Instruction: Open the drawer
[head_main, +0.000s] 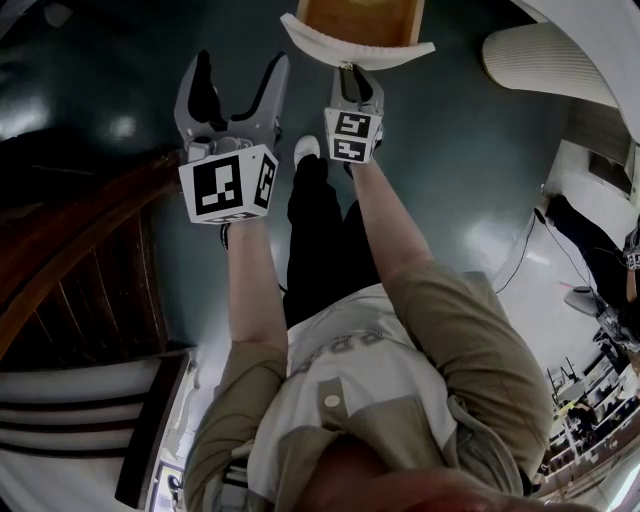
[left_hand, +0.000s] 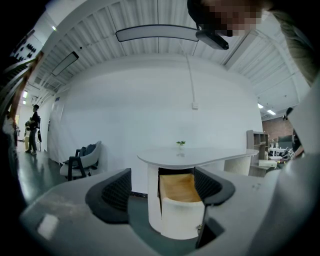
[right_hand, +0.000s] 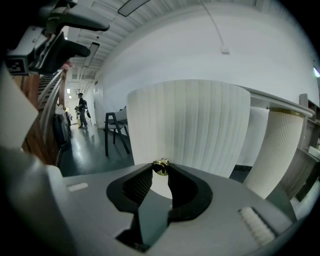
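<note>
Where the white table's (left_hand: 200, 156) round base faces the person, the drawer (left_hand: 181, 210) stands pulled out of it, wooden inside exposed. Left gripper (head_main: 240, 65): well short of the table, jaws wide, empty. Right gripper (right_hand: 161, 174): before the table's base, jaws narrow, clamped on the drawer's brass knob (right_hand: 160, 166).

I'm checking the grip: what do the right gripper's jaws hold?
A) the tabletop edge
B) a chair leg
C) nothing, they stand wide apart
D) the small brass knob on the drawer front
D: the jaws of the right gripper meet on the brass knob of the ribbed white drawer front.
</note>
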